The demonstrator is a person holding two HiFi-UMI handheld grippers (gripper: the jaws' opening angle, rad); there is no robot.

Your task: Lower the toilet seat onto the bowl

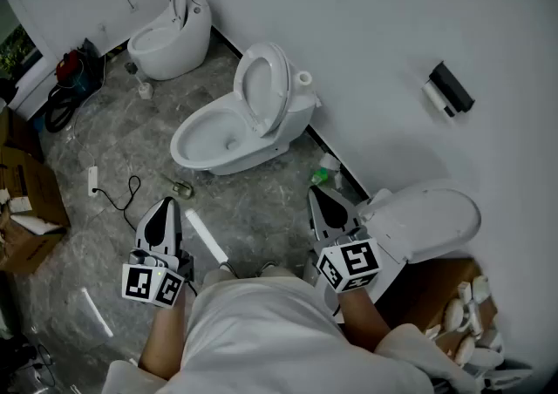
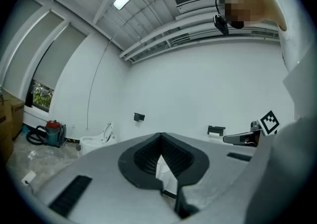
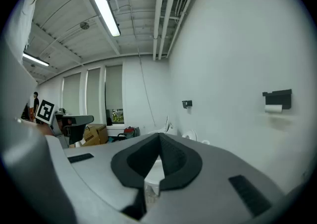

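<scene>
Probably a test room or workshop rather than a lived-in bathroom. Three white ceramic toilets, the far toilet [image 1: 166, 39], the middle toilet [image 1: 218, 135] and the near toilet [image 1: 427, 222], stand along one bare white wall [image 1: 366, 26] on a grey marbled floor [image 1: 113, 148]. Brown cardboard boxes [image 1: 30, 200] and a white power strip [image 1: 93, 180] lie nearby, under exposed ceiling pipes [image 3: 163, 10].

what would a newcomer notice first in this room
Three white toilets line the wall: the far toilet at the back, the middle toilet with its seat raised upright, and the near toilet with its lid down. In the foreground the left gripper and right gripper point forward, both shut and empty.
</scene>
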